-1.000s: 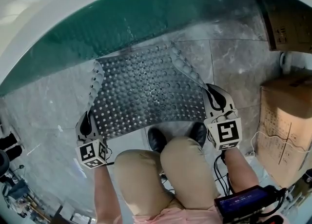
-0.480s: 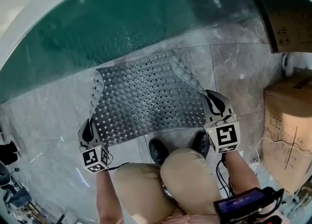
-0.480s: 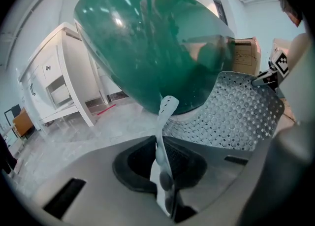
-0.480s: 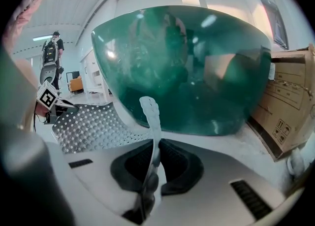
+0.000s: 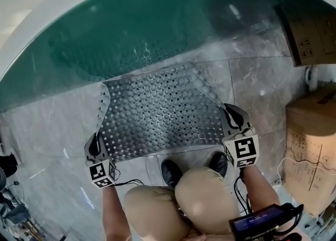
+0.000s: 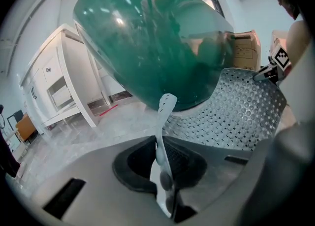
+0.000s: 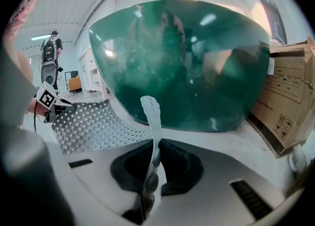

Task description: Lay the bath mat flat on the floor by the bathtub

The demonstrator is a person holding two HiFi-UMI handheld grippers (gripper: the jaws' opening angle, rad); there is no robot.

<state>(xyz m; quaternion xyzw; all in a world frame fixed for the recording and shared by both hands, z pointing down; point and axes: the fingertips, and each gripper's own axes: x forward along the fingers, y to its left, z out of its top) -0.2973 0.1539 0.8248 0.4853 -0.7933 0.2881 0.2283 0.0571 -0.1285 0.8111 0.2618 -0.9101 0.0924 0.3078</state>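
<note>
- Bathtub (image 5: 131,24): 1, green, its curved wall across the top of the head view.
- Floor (image 5: 47,124): grey stone tile.
- Bath mat (image 5: 163,111): 1, perforated, spread just beside the tub. The middle sits low over the tile and the 2 side edges curl up where held.
- Left gripper (image 5: 95,145): jaws clamped on the mat's left edge.
- Right gripper (image 5: 234,119): jaws clamped on the mat's right edge.
- Step: probably lowering the mat.
- Next: bring both edges down to the tile, then let go evenly.

Tan trousers (image 5: 157,208), black shoes (image 5: 171,171). Grey left gripper (image 5: 94,141) and right gripper (image 5: 231,115), each bearing a black-and-white marker cube (image 5: 240,149); black cables (image 5: 237,185) at six o'clock.
</note>
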